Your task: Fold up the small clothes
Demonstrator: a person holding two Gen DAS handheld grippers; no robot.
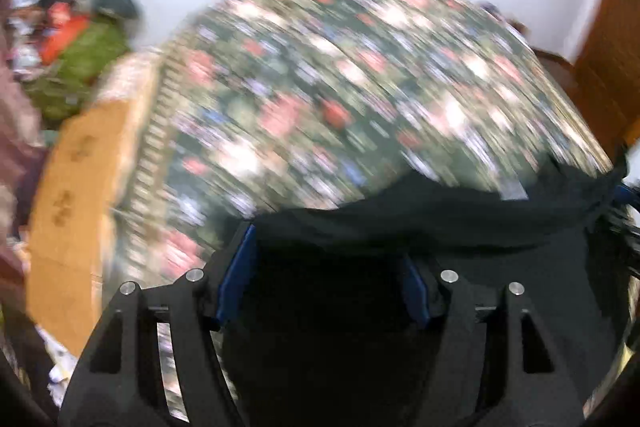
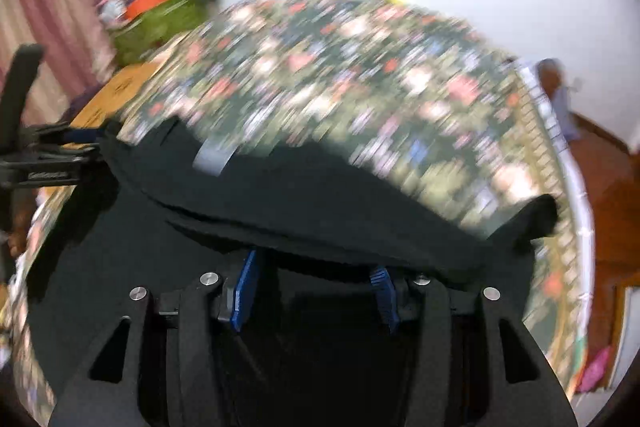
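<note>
Right in front of us, our left gripper (image 1: 326, 267) has its blue pads (image 1: 238, 275) set wide apart. The black cloth (image 1: 420, 223) fills the space between them and lies over their tips. We cannot tell if the jaws pinch it or just sit under it.

Our right gripper (image 2: 314, 285) looks the same. Its blue pads (image 2: 244, 291) are spread wide, and the black cloth (image 2: 320, 203) drapes over their tips. Again, we cannot tell if it is held.

The cloth lies long from left to right, across both grippers. In the right view our left gripper (image 2: 86, 143) sits at the far left end of the cloth. The right end pokes up as a little flap (image 2: 536, 219). So each gripper is near its own end, and the near long edge is the one closest to us. We think the next move is to bring that edge up and away from us, over the rest of the cloth. A small grey tag (image 2: 214, 159) sits near the far edge.

Past the cloth is the flowery bed cover (image 1: 340, 87), all blurry. To its far left is a brown box (image 1: 68, 195) and a pile of clothes (image 1: 84, 39).
</note>
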